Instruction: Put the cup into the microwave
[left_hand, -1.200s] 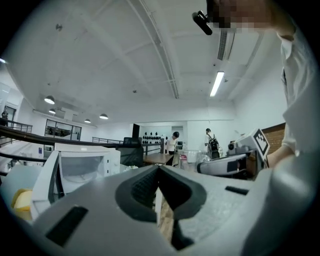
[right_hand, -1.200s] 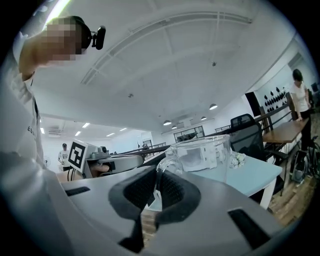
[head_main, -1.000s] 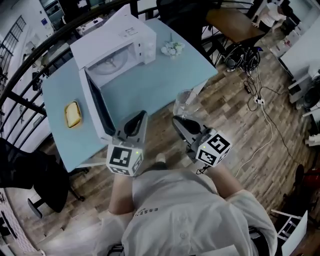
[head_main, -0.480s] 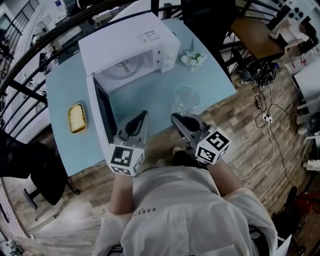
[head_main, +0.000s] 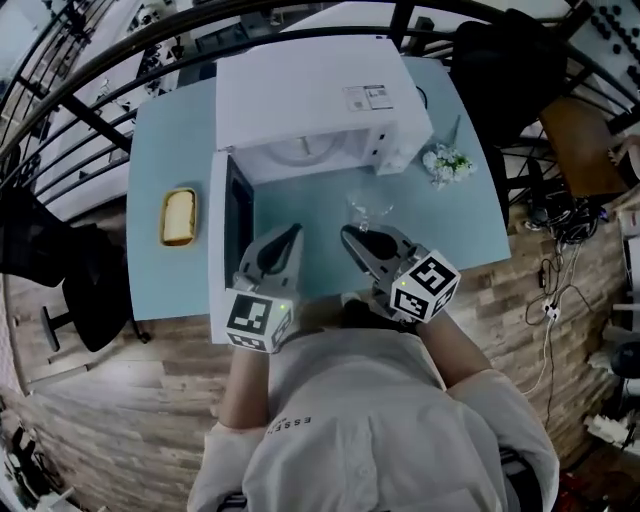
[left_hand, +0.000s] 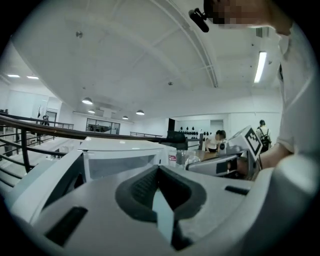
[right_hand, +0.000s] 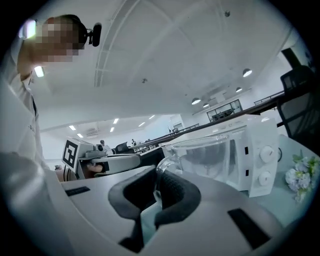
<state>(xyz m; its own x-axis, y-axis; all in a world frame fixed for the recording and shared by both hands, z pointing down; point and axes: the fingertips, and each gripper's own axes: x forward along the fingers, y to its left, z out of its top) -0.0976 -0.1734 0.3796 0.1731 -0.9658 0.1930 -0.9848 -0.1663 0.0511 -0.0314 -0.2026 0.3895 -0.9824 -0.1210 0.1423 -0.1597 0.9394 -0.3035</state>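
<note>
The microwave (head_main: 310, 100) stands on the light blue table (head_main: 465, 215) with its door (head_main: 232, 228) swung open at the end away from the control panel. In the head view the door shows almost edge-on, and the top panel covers all but the front strip of the cavity. The cup (head_main: 369, 207), of clear glass, is just in front of the open cavity, toward the control-panel end, and outside the microwave. The right gripper (head_main: 350, 236) is clamped on the cup's handle. In the right gripper view the handle loop sits between the dark pads (right_hand: 180, 195), with the body of the cup beyond the tips. The gripper body hides the cup's base in that view, and the glass is faint from above, so it cannot be determined whether the cup rests on the table or is held clear of it. The left gripper (head_main: 292, 236) is in front of the microwave, just beside the open door on the cavity side. Its jaws meet at the tips with nothing between them. Contact with the door cannot be judged from above, and in the left gripper view the gripper body cuts off the lower front of the microwave. A yellow block (head_main: 180, 216), of a kind too small to identify, lies on the table on the far side of the door from the cavity. A small bunch of white flowers (head_main: 446, 162) lies beside the control-panel end of the microwave.
</note>
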